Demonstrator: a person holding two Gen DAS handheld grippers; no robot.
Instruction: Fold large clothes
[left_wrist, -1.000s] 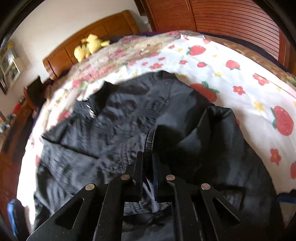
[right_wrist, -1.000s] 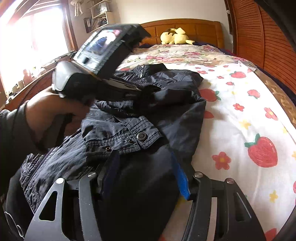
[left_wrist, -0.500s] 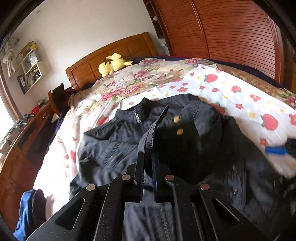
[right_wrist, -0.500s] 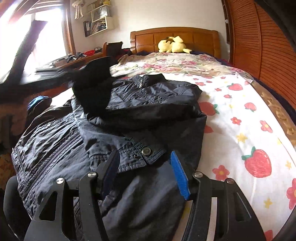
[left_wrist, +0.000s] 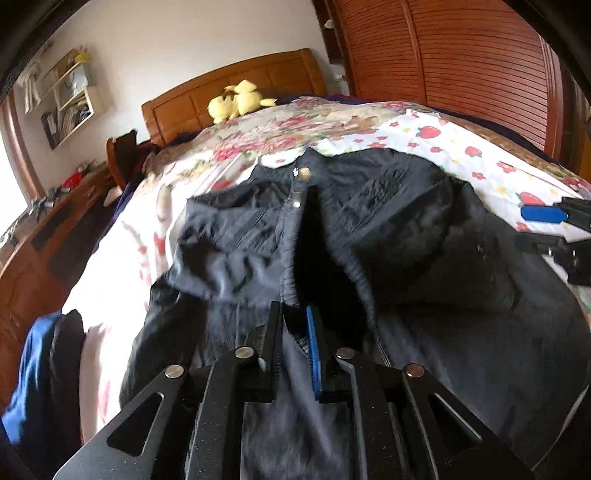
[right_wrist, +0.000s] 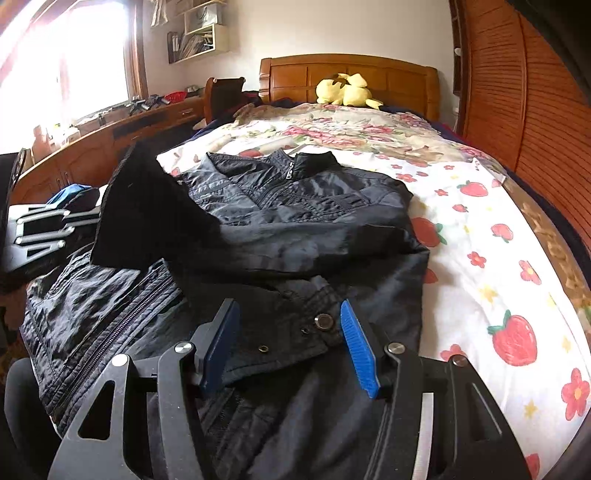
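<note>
Right wrist alone shows the right tool (right_wrist: 288, 339) spread over the jacket's (right_wrist: 303, 218) snap cuff (right_wrist: 291, 332).

A black zip-front jacket (right_wrist: 295, 206) lies face up on the bed, collar at the far end. One sleeve is folded across its chest, the snap-button cuff (right_wrist: 295, 328) near.

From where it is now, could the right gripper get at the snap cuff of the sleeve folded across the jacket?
Probably yes. The right gripper stands open, the cuff lies between its fingers with nothing over it, and the left gripper is off to the side.
</note>
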